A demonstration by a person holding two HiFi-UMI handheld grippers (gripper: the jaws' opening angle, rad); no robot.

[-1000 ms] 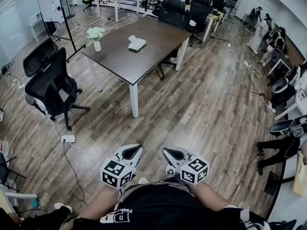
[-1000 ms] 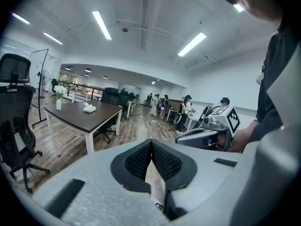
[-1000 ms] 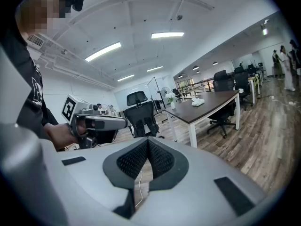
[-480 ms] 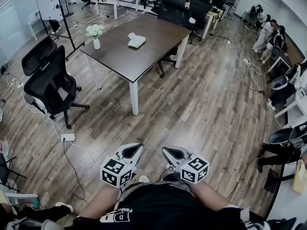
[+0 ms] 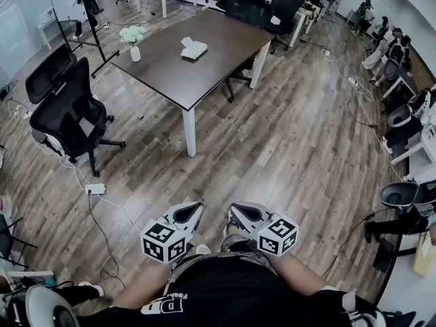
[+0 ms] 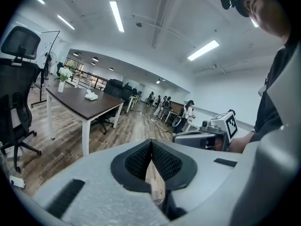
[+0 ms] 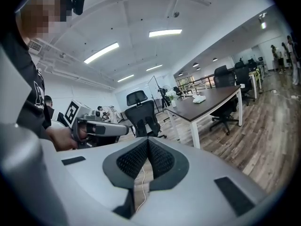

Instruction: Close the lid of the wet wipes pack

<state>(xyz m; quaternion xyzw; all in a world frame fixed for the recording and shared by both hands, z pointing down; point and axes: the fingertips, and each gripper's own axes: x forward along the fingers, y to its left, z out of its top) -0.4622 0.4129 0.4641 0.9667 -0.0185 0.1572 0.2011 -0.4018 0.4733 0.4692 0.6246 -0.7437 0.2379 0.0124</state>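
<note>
I hold left tongs (image 5: 189,211) and right tongs (image 5: 238,214) shut and empty, nothing yet to grip (the table (image 5: 204,73), bearing what seems the wipes pack (image 5: 194,49), stands well apart).

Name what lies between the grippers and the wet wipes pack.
Head view: bare wood floor, then the table edge, lie between the left gripper, right gripper and the pack.

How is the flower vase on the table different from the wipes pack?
The flower vase stands upright and tall; the wipes pack lies low and flat. The vase sits near the table's left edge; the pack lies nearer the middle. Both are pale and rest on the dark tabletop.
</note>
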